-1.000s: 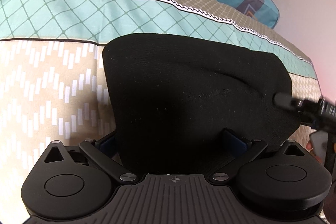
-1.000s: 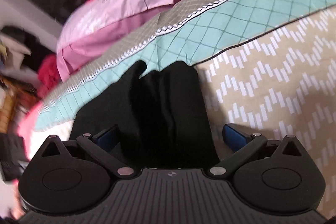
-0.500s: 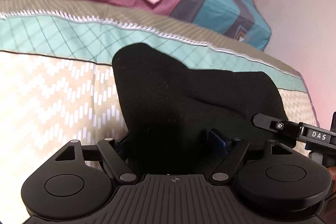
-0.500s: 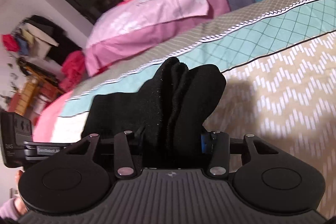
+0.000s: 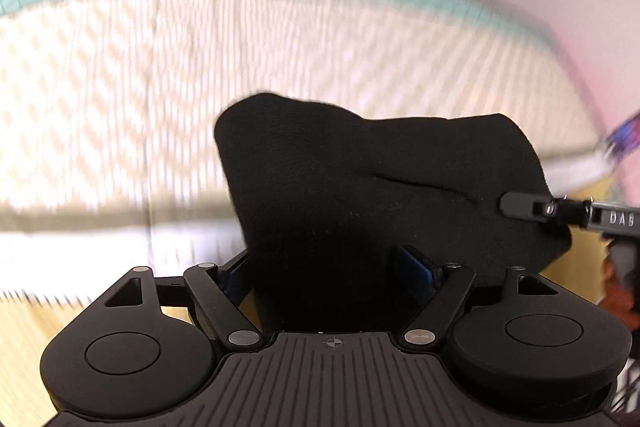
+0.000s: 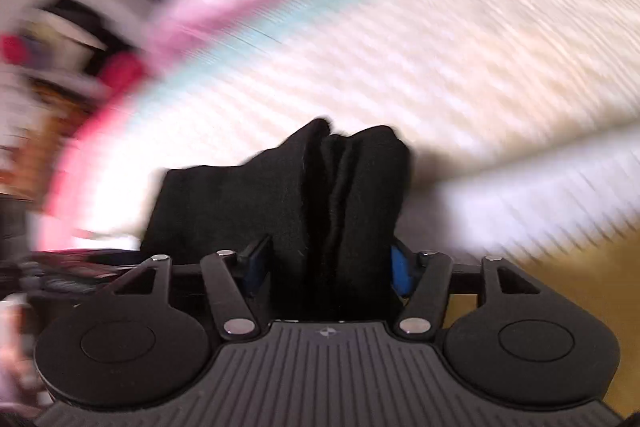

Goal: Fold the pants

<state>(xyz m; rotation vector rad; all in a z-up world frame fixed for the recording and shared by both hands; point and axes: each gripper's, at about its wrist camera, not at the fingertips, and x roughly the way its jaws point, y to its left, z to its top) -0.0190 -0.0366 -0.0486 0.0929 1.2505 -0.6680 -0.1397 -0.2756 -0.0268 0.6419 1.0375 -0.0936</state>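
- A bed (image 5: 160,75) with a cream zigzag cover is lying blurred behind everything.
- You are holding the black pants (image 5: 360,187) up in front of it.
- Your left gripper (image 5: 326,267) is clamping one bunched edge.
- Your right gripper (image 6: 324,263) is clamping the other gathered edge.

Matte black plastic throughout on the left gripper (image 5: 328,267) and the right gripper (image 6: 326,263). Ribbed grey-black top plate with a small crosshair mark, round discs either side, silver pivot screws on slim linkage bars, blue pads (image 6: 400,269) inside the fingers.
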